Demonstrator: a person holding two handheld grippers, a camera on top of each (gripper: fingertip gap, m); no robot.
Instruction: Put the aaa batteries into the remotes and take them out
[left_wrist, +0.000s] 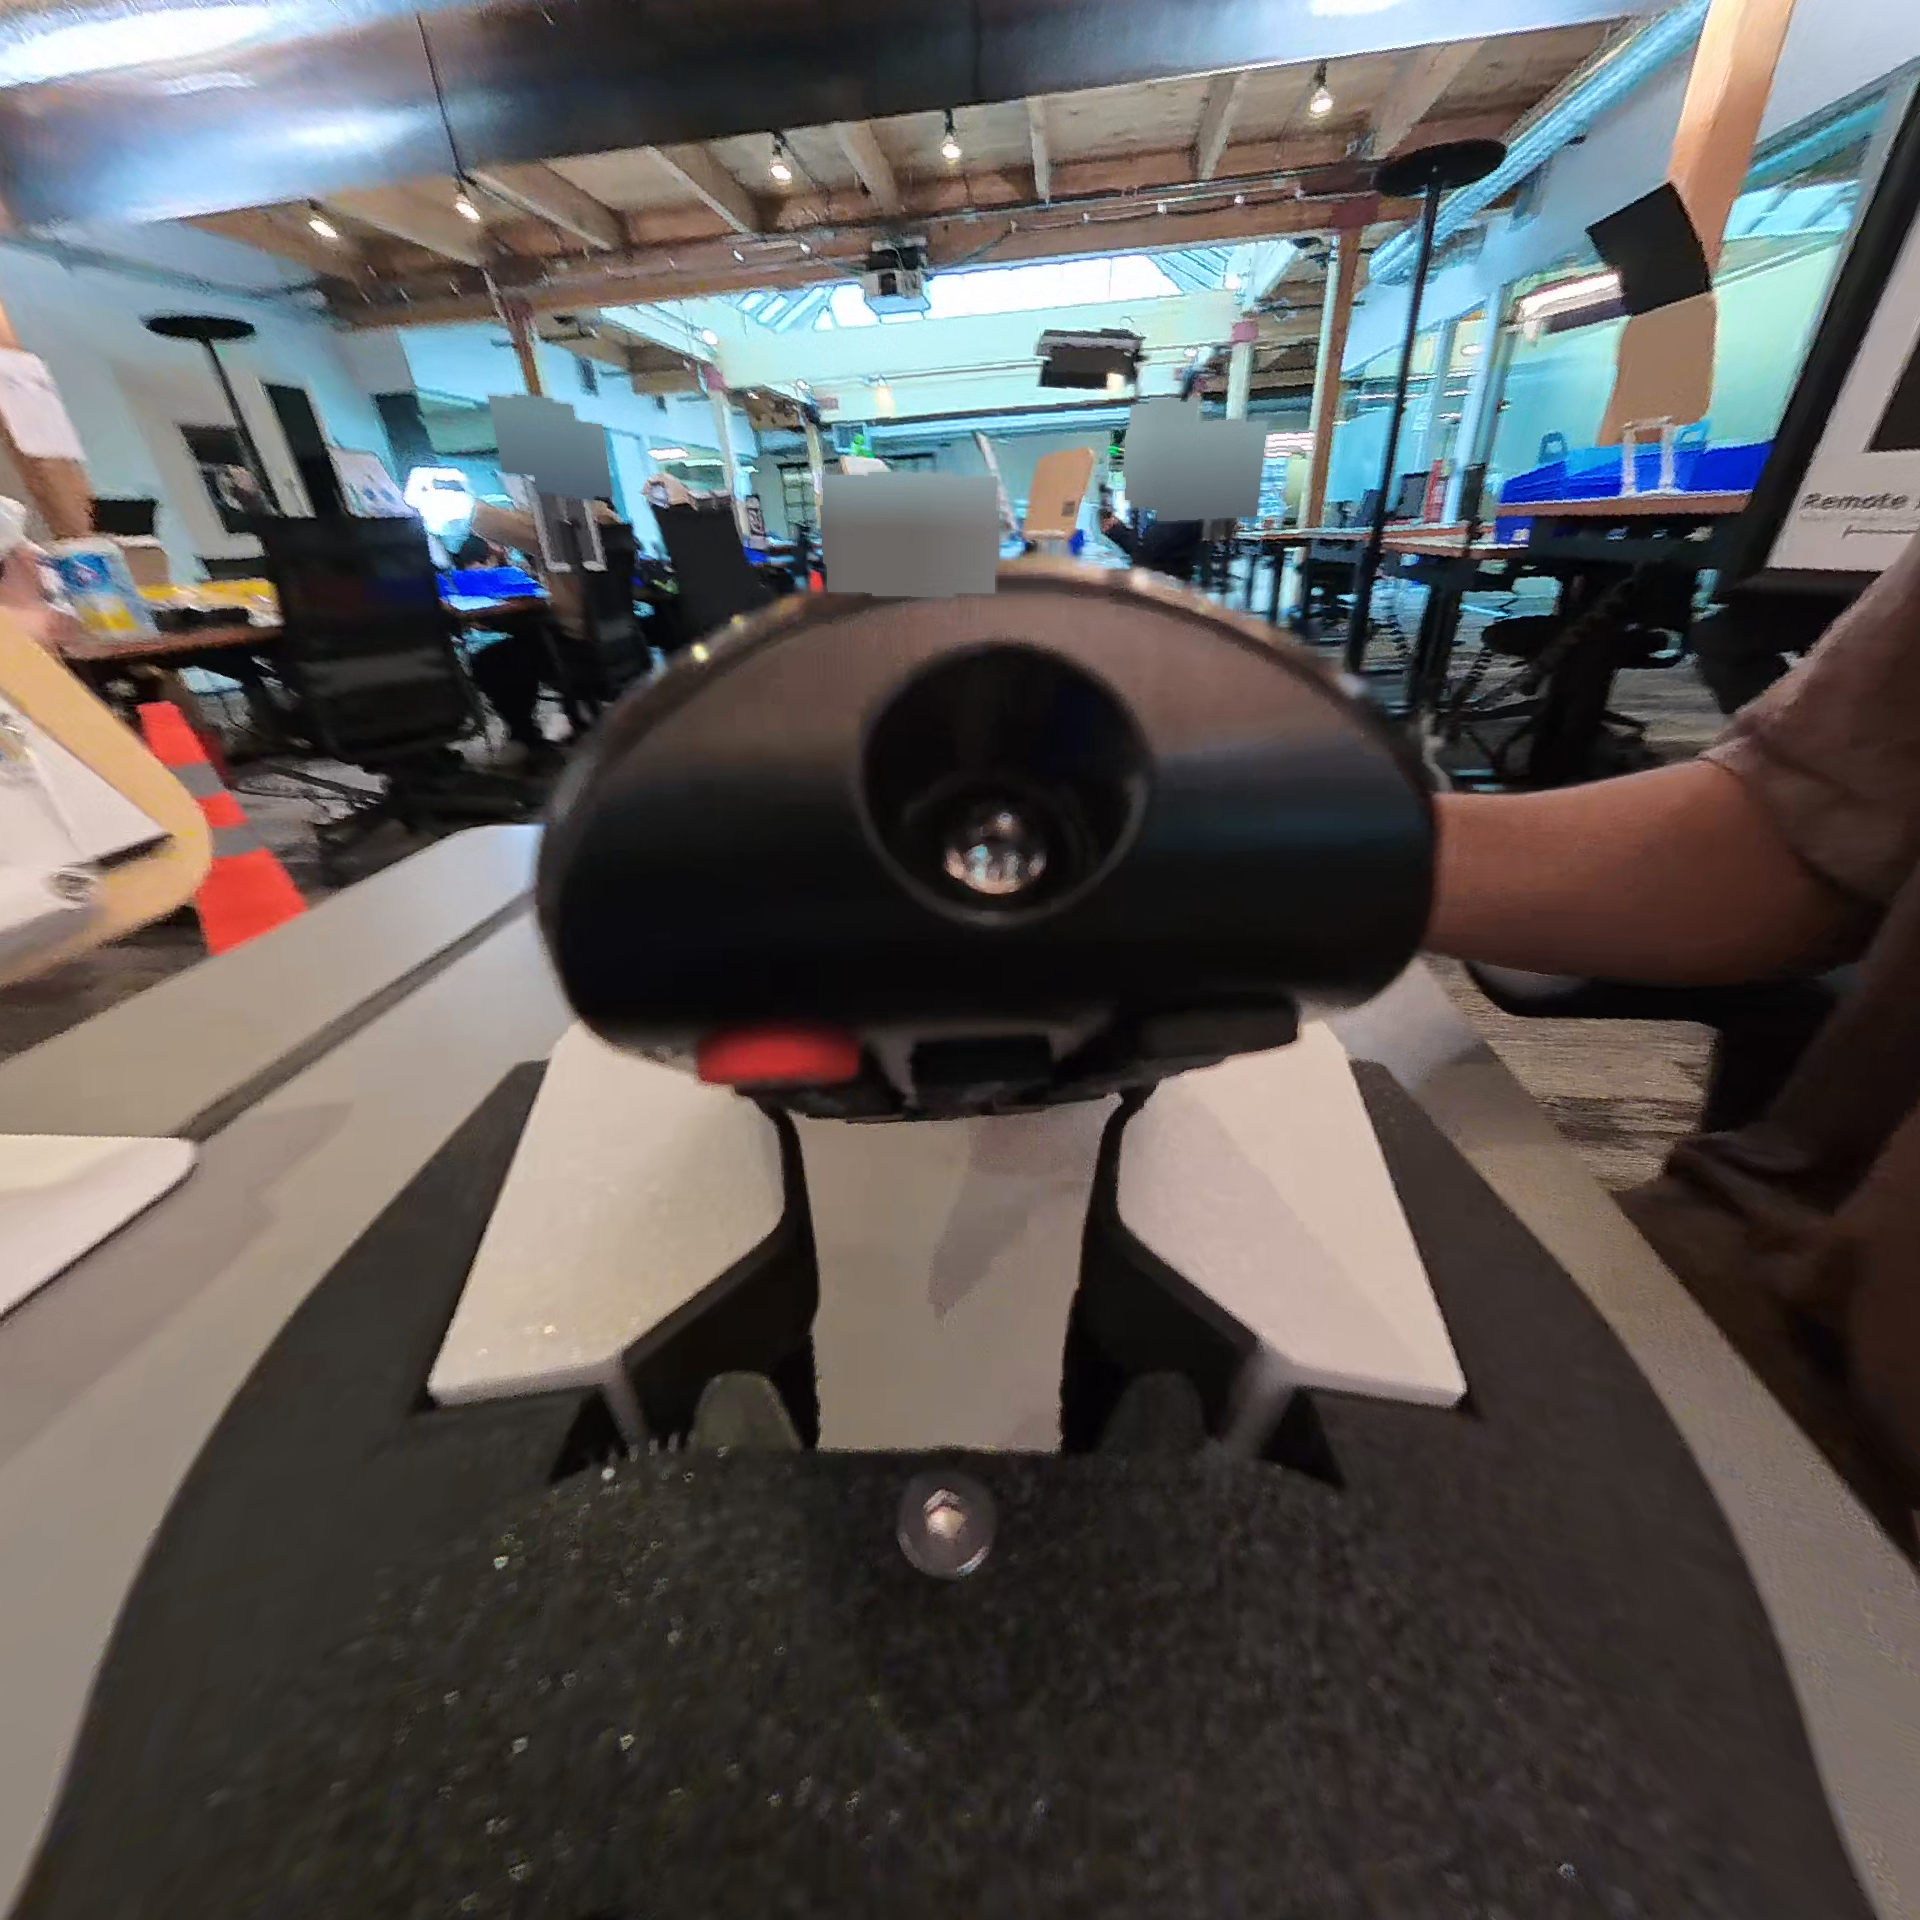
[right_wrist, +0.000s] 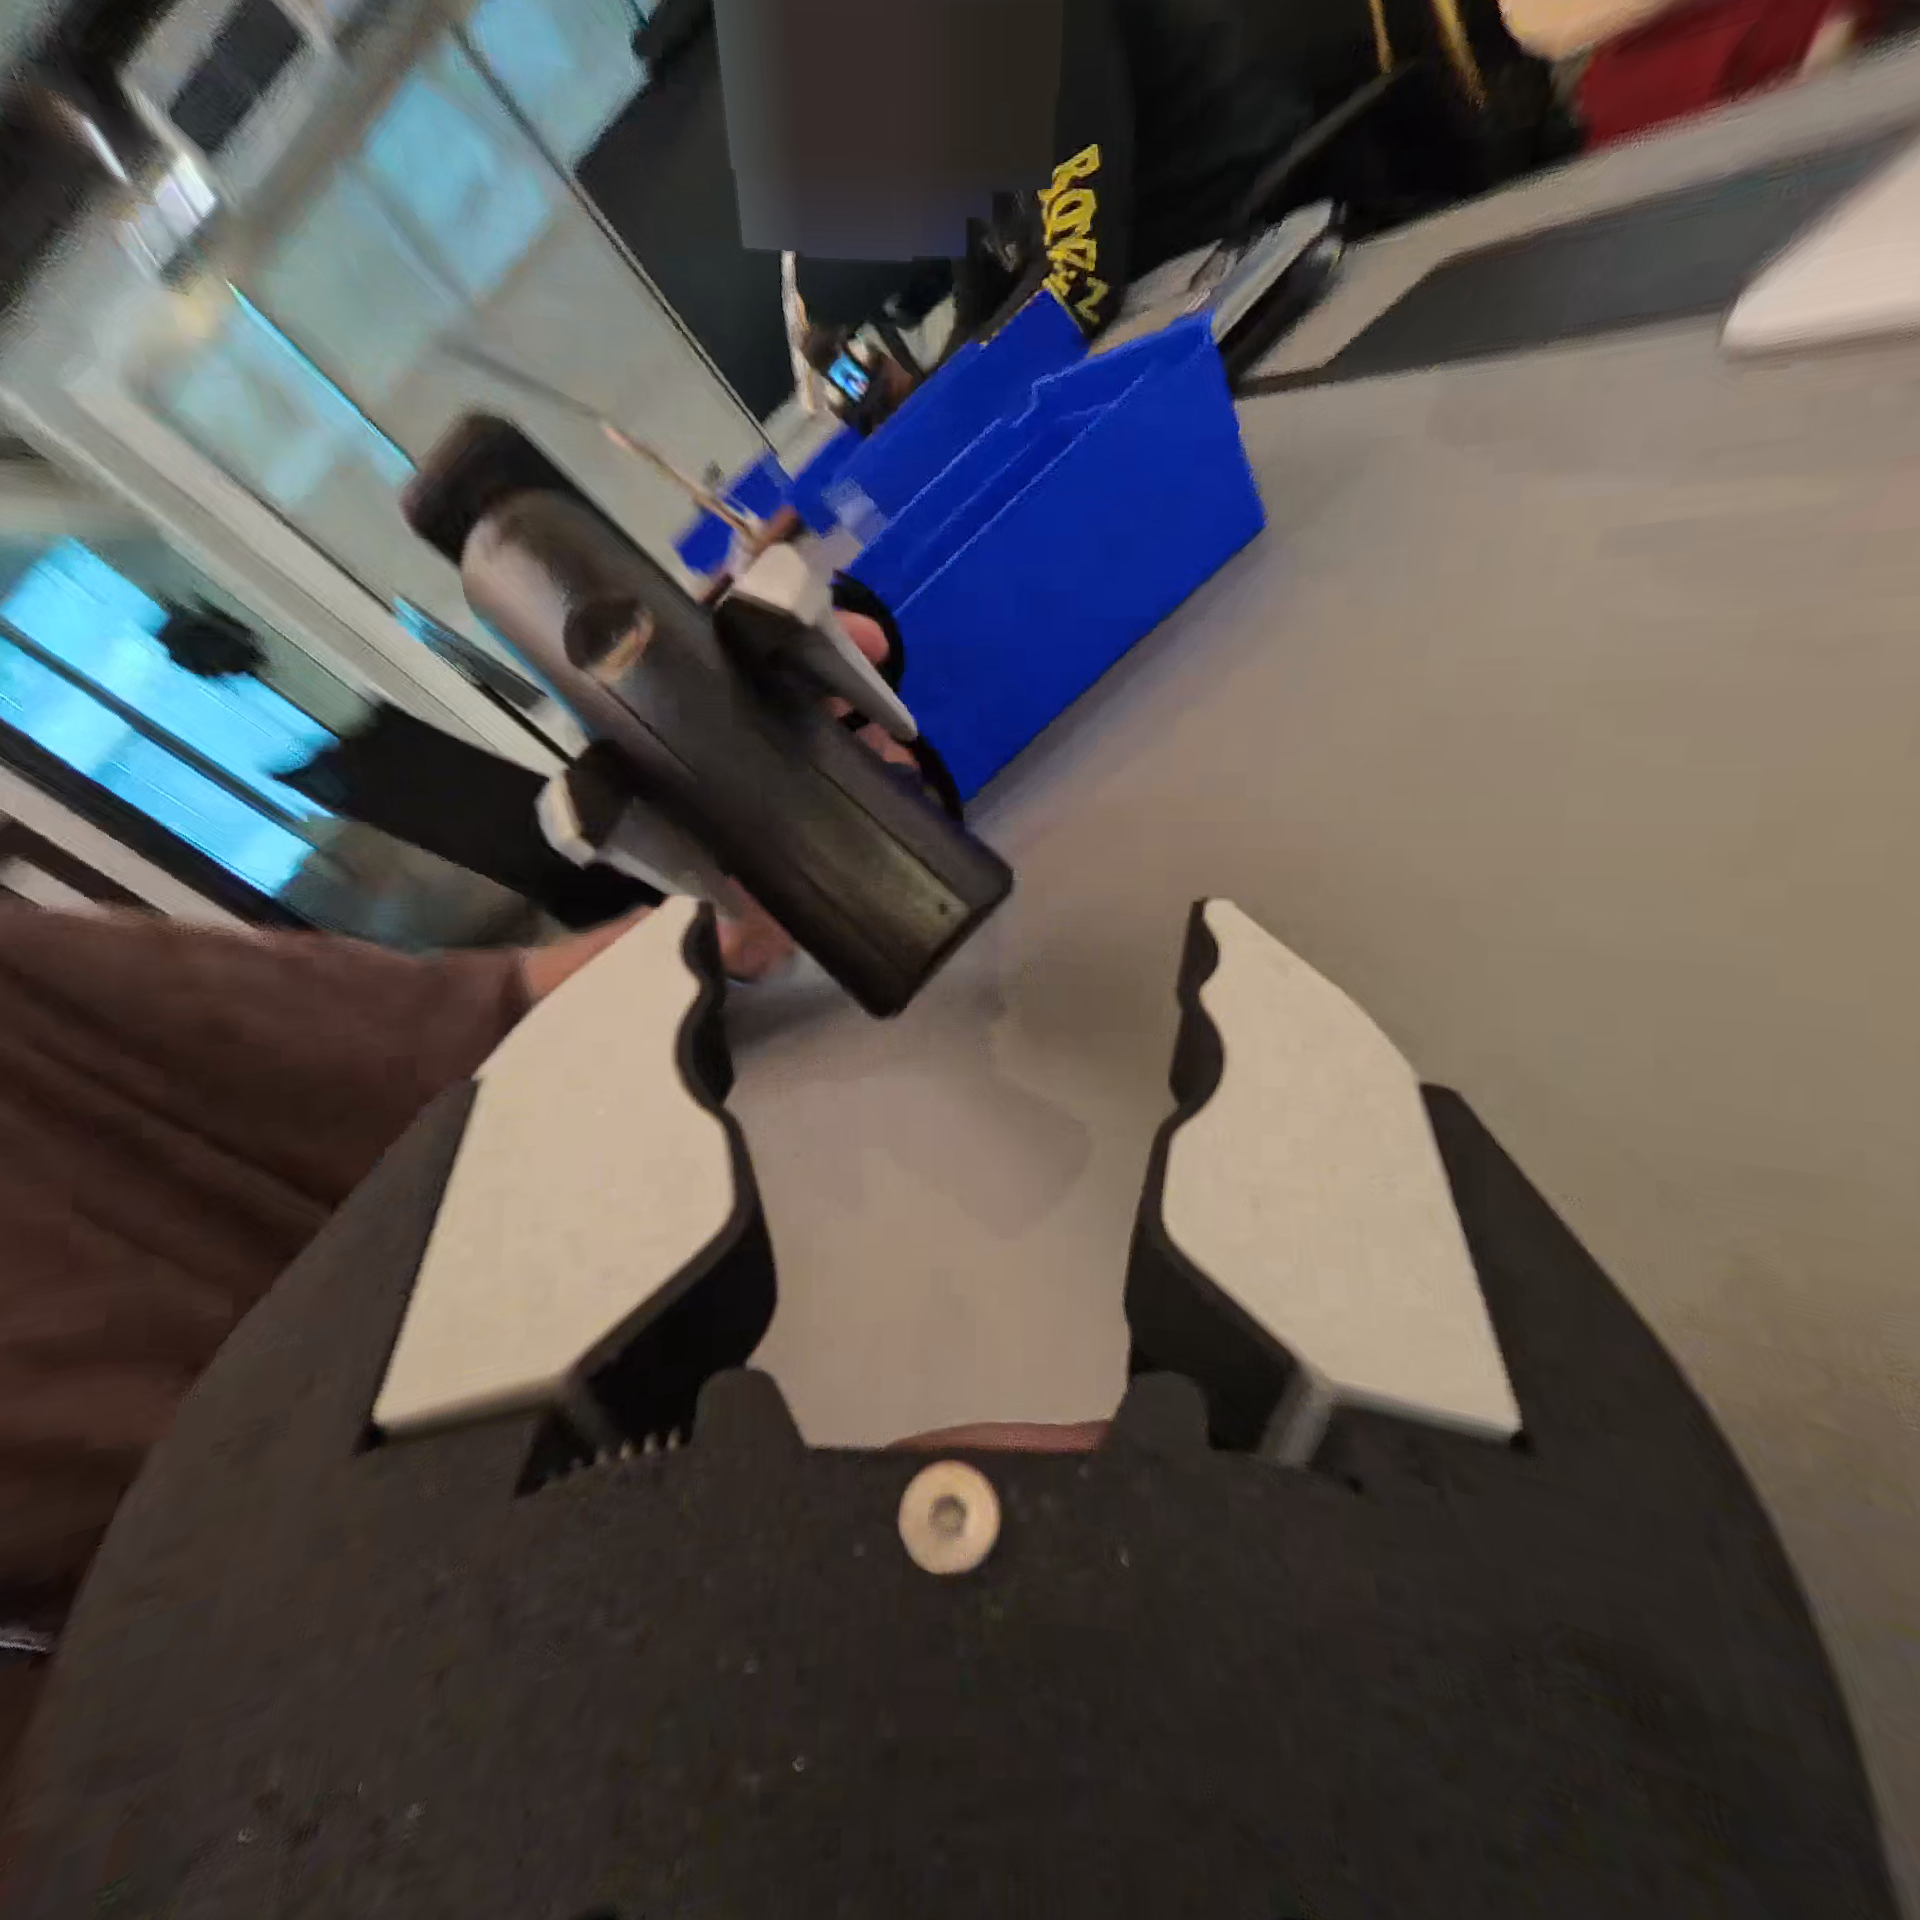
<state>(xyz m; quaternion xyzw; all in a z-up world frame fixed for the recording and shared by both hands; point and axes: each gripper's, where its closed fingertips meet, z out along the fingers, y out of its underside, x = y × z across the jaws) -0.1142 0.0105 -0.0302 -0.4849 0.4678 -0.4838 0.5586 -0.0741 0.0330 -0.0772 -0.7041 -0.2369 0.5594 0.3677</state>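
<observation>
Remote (right_wrist: 717, 717) sitting clamped in left gripper (right_wrist: 727, 717), lifted above grey table (right_wrist: 1558, 831). Right gripper (right_wrist: 945, 987) hanging wide, empty. Risk: remote twisting or slipping if grip is shallow.

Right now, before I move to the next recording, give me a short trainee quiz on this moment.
1. True or false: the right tongs grip a battery.
2. Which tongs hold the black remote? A: left tongs. B: right tongs.
3. Fill in: the bin on the grey table is ____ in colour.
Key: 1 false, they are open and empty; 2 A; 3 blue.
</observation>
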